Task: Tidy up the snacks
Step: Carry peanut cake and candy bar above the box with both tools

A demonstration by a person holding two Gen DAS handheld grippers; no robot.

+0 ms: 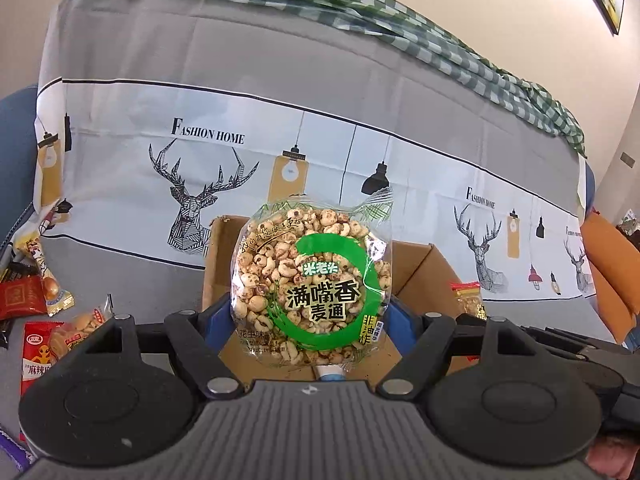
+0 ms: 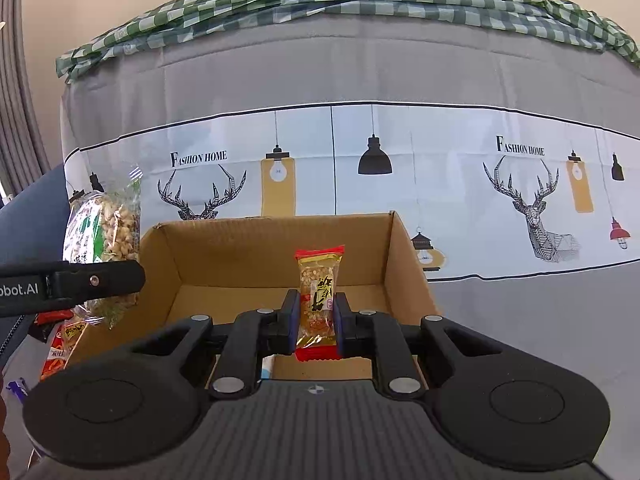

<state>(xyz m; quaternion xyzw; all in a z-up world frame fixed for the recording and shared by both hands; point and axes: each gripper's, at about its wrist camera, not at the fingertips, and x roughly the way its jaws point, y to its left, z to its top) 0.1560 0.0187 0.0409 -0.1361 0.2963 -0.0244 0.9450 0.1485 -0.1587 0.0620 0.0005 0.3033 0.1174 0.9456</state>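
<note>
Nearest the right wrist camera, the right gripper (image 2: pixel 316 326) is seen clamped on a small peanut brittle bar (image 2: pixel 319 300) in a clear wrapper with red ends; the bar is held upright between the blue pads, above the near part of an open cardboard box (image 2: pixel 404 256). The box floor visible beyond the bar looks bare, though its nearest part is hidden by the gripper body, where only a scrap of a white and blue thing shows.

In the left wrist view, the left gripper (image 1: pixel 310 312) is closed across a wide round bag of puffed wheat snack (image 1: pixel 310 284), its green-ringed label facing the camera. The bag is held upright over the box's left side, with the cardboard wall behind it. More snack packets (image 1: pixel 48 320) lie loose on the grey cover at the far left, outside the box. A sofa draped with a deer-print cloth (image 2: pixel 360 160) fills the background.

Both items are judged ready for release into the box. The puffed wheat bag could be crushed if squeezed harder, as its contents are brittle. The slick wrapper of the bar could slip or swing out of the pads. If the bag is released too far left, it could catch the box wall and tip outside. The two grippers stand near each other, so a collision over the box is possible.
</note>
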